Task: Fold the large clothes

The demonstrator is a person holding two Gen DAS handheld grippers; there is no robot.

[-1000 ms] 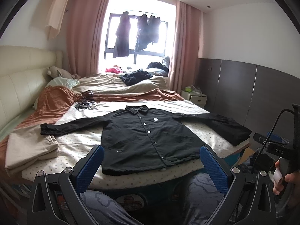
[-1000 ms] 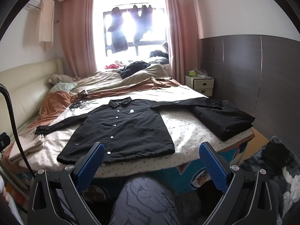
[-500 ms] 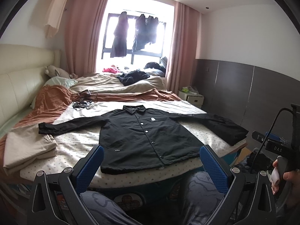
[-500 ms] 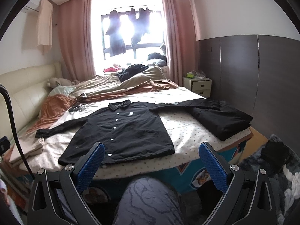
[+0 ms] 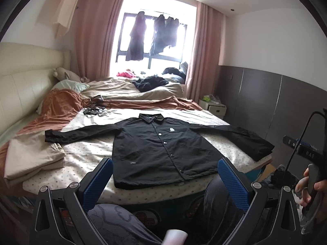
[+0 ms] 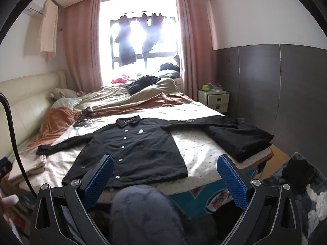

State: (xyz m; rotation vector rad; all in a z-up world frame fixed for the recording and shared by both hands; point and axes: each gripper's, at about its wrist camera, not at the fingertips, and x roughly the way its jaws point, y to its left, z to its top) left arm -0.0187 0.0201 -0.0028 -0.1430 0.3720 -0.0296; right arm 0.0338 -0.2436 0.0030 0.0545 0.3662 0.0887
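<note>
A black jacket (image 5: pixel 161 149) lies flat and face up on the bed (image 5: pixel 85 153), buttoned down the front, its collar toward the window end and its hem close to the near edge of the mattress. Both sleeves are spread out sideways: the left sleeve (image 5: pixel 77 133) reaches toward the headboard side, and the right sleeve (image 6: pixel 204 122) runs toward the far-right corner of the bed, where it meets a folded black garment (image 6: pixel 241 140) resting at that corner. A stack of folded beige cloth (image 5: pixel 32 159) sits at the near-left corner, just beside the left cuff.

The left gripper (image 5: pixel 165 180) is held back from the near edge of the bed, above the person's knees (image 5: pixel 114 220), its jaws spread wide with nothing between the blue pads (image 5: pixel 98 183). The right gripper (image 6: pixel 165 178) is likewise held off the near edge, jaws spread and empty, over a knee in patterned grey trousers. Neither gripper touches the jacket. In the left wrist view the person's right hand (image 5: pixel 310 185) shows at the frame's right edge, wrapped around a handle.

Rumpled brown and tan bedding (image 6: pixel 126 104) covers the far half of the bed, with a dark heap of clothes (image 6: pixel 143 82) on top.
</note>
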